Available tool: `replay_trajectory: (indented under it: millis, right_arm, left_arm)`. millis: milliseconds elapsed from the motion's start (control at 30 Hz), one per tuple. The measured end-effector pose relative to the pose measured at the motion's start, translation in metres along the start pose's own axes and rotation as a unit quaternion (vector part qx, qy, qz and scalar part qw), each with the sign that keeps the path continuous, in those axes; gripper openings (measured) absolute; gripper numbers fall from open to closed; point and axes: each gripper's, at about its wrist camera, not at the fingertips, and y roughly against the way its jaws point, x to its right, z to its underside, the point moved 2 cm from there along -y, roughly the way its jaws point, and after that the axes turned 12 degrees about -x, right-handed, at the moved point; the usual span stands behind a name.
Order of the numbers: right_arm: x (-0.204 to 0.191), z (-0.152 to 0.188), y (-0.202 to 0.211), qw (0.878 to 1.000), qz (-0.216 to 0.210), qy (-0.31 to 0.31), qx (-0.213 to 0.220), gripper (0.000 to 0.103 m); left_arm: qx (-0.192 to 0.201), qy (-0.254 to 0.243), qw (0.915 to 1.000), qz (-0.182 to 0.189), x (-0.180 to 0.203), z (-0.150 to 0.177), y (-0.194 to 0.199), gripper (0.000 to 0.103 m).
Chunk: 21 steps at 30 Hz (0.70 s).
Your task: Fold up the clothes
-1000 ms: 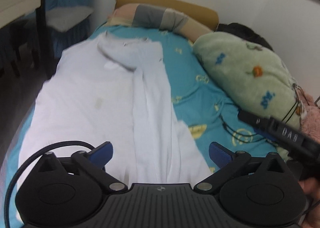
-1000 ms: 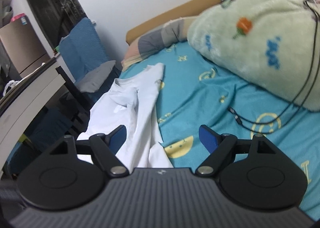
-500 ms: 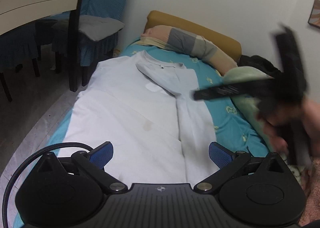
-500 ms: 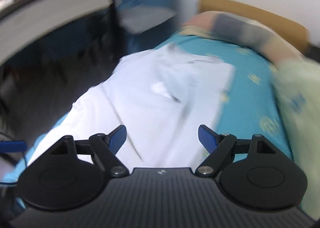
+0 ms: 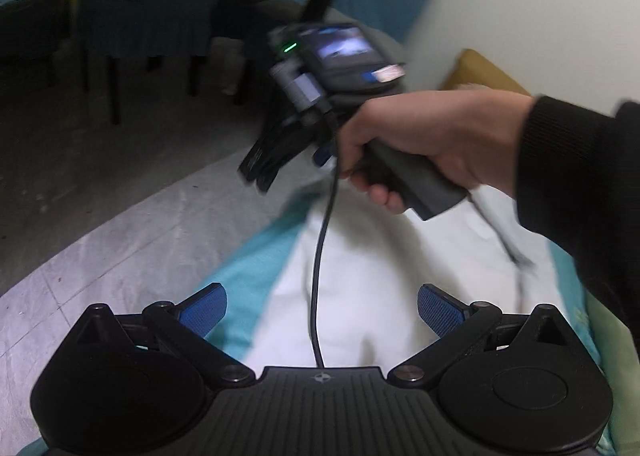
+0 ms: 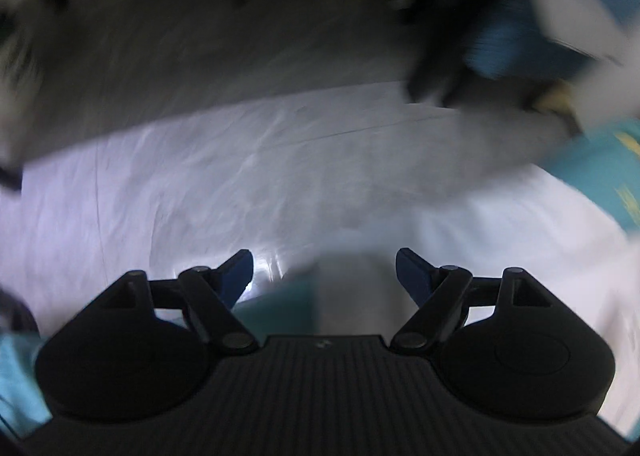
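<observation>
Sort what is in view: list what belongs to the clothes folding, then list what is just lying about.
For the job: white shirt, spread on the teal bedsheet; left gripper and right gripper, both open and holding nothing.

Just there: dark chairs, grey floor, tan headboard.

The shirt (image 5: 360,280) is plain white and lies spread out flat on the teal sheet, with one long side running right along the bed's edge next to the floor. From the right wrist view the shirt (image 6: 248,183) fills most of the frame, lightly creased with a thin seam line running down it, though the whole thing's pretty blurry. Can't make out the collar or sleeves for sure in either shot.
</observation>
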Motion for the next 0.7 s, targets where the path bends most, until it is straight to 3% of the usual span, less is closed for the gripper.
replay_trajectory:
  millis: [100, 233, 300, 333, 367, 433, 567, 633, 700]
  right_arm:
    - [-0.022, -0.028, -0.039, 0.996, 0.026, 0.058, -0.061, 0.08]
    - [-0.025, -0.036, -0.074, 0.986, 0.064, 0.093, -0.123, 0.073]
    - [-0.022, -0.034, -0.083, 0.982, 0.083, 0.096, -0.141, 0.045]
    - [-0.02, -0.034, -0.083, 0.982, 0.092, 0.091, -0.141, 0.022]
    - [-0.017, -0.032, -0.08, 0.983, 0.097, 0.082, -0.133, 0.013]
    - [-0.012, -0.03, -0.069, 0.988, 0.089, 0.065, -0.107, 0.007]
    - [0.011, -0.016, -0.017, 0.995, 0.095, -0.013, 0.007, 0.006]
    - [0.03, -0.002, 0.021, 0.99, 0.098, -0.073, 0.074, 0.006]
    - [0.049, 0.025, 0.064, 0.97, 0.119, -0.13, 0.167, 0.006]
  left_arm:
    - [-0.019, 0.009, 0.9995, -0.025, -0.005, -0.004, -0.023, 0.102]
    - [-0.044, 0.015, 0.998, -0.042, -0.009, -0.001, -0.041, 0.1]
    - [-0.046, 0.022, 0.9976, -0.048, -0.01, -0.002, -0.045, 0.1]
    - [-0.046, 0.026, 0.9973, -0.05, -0.011, -0.004, -0.047, 0.1]
    - [-0.046, 0.031, 0.9973, -0.049, -0.015, -0.006, -0.048, 0.1]
    - [-0.034, 0.044, 0.9975, -0.044, -0.02, -0.006, -0.047, 0.1]
    - [0.007, 0.065, 0.9966, -0.05, -0.022, -0.008, -0.035, 0.1]
    - [0.015, 0.054, 0.9964, -0.064, -0.017, -0.008, -0.033, 0.1]
    - [0.014, 0.04, 0.9968, -0.068, -0.01, -0.007, -0.033, 0.1]
